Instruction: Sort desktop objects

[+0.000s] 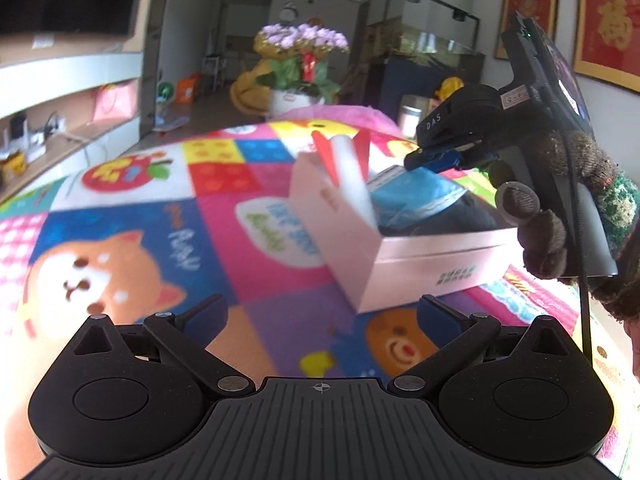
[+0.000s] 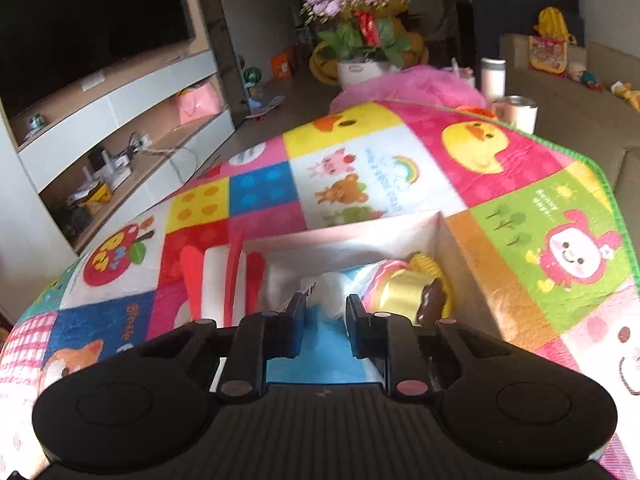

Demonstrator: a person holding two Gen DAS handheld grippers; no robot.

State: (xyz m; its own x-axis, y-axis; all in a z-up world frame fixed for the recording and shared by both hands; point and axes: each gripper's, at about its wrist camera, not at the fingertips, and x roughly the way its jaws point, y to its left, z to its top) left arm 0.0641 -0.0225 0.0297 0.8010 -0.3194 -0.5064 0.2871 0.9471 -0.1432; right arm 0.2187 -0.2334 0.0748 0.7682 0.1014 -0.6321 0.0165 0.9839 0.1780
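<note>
A pale pink open box (image 1: pixel 416 258) stands on the cartoon patchwork cloth (image 1: pixel 132 216). It holds a blue packet (image 1: pixel 416 196) and a dark item. A red and white object (image 1: pixel 344 156) leans at its far left end. My left gripper (image 1: pixel 320 312) is open and empty, low in front of the box. My right gripper (image 1: pixel 432 158) hovers over the box, held by a gloved hand. In the right wrist view the right gripper (image 2: pixel 326 314) is partly open over the blue packet (image 2: pixel 320 356) and clear wrapping, holding nothing. A yellow, pink and brown toy (image 2: pixel 416 288) lies inside the box (image 2: pixel 464 268). The red and white object (image 2: pixel 224 276) lies at the left.
A potted plant with purple flowers (image 2: pixel 360 24) stands beyond the table's far edge. A pink cloth (image 2: pixel 408 84), a white bottle (image 2: pixel 493 76) and a mug (image 2: pixel 516 110) sit at the far right. A TV shelf unit (image 2: pixel 120 120) runs along the left.
</note>
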